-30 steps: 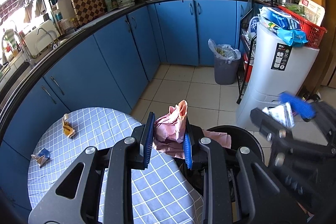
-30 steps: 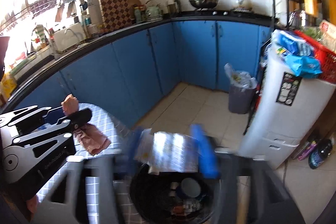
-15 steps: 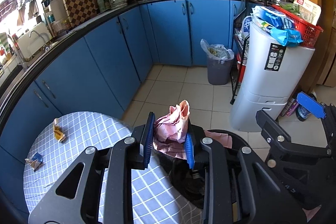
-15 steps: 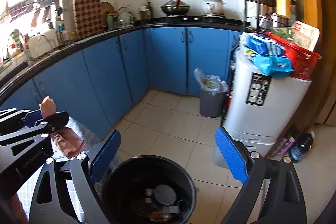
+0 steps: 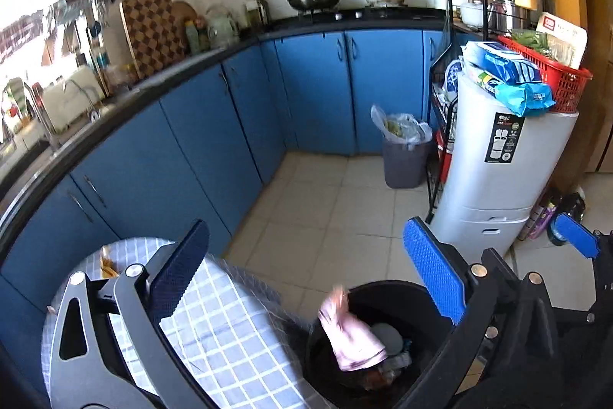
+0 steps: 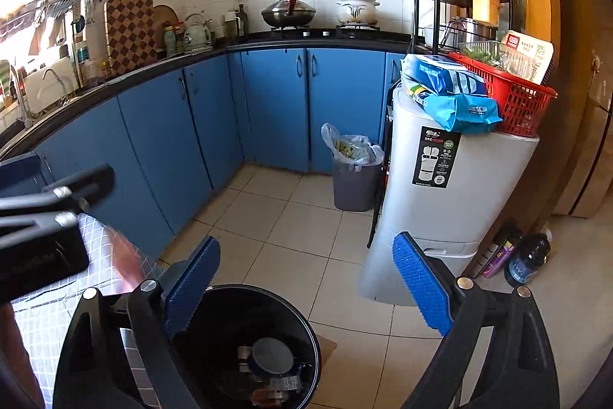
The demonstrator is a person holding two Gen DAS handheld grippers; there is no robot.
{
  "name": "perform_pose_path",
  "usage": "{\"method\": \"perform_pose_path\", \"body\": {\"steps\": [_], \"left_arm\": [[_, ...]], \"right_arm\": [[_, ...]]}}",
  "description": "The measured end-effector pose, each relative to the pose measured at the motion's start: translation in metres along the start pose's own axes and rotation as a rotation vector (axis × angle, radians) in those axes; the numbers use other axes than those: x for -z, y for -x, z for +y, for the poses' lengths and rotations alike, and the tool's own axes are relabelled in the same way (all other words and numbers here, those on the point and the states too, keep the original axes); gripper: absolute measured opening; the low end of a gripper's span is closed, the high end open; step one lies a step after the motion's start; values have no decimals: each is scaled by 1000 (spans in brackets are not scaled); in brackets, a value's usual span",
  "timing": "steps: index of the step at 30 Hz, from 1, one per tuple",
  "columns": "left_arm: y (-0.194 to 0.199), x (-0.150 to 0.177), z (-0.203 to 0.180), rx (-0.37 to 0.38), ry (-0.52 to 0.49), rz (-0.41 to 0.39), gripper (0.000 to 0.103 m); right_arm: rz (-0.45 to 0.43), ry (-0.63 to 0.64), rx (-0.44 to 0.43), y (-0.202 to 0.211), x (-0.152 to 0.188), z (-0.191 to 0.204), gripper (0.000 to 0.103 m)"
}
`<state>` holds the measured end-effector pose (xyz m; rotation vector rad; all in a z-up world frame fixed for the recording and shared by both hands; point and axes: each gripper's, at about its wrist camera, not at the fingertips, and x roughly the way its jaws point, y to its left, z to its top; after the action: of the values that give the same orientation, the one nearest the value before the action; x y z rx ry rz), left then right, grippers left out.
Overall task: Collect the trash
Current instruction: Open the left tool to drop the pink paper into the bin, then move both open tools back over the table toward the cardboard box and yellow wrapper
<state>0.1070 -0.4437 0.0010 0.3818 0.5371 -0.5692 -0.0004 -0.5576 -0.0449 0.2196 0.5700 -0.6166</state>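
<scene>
My left gripper (image 5: 306,278) is open above the black trash bin (image 5: 387,288). A crumpled pink paper (image 5: 350,336) drops blurred into the bin's mouth, free of the fingers. My right gripper (image 6: 306,284) is open and empty over the same bin (image 6: 306,328), which holds a can lid and other scraps. The left gripper's body (image 6: 46,217) shows at the left of the right wrist view. A yellow scrap (image 5: 107,265) lies on the checked round table (image 5: 226,340).
Blue cabinets (image 5: 214,140) curve along the left and back. A grey bin with a plastic bag (image 5: 404,156) stands on the tiled floor. A white tiered container (image 6: 440,209) with a red basket (image 6: 513,102) stands to the right, bottles (image 6: 525,259) beside it.
My left gripper has opened and let go of the pink paper, which now falls into the black bin. The right gripper stays open after dropping its silver wrapper a second ago.
</scene>
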Motion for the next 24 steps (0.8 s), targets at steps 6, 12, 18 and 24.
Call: {"method": "perform_pose_path", "body": {"steps": [6, 12, 18, 24], "left_arm": [[2, 4, 17, -33, 8, -3, 100], [9, 18, 58, -77, 52, 0, 100], [24, 43, 115, -174, 98, -11, 99], [37, 72, 188, -251, 172, -1, 98]], "right_arm": [[18, 25, -17, -2, 1, 19, 89], [13, 66, -55, 3, 0, 50, 89], [21, 159, -122, 6, 3, 111, 89], [9, 287, -229, 14, 8, 198, 89]]}}
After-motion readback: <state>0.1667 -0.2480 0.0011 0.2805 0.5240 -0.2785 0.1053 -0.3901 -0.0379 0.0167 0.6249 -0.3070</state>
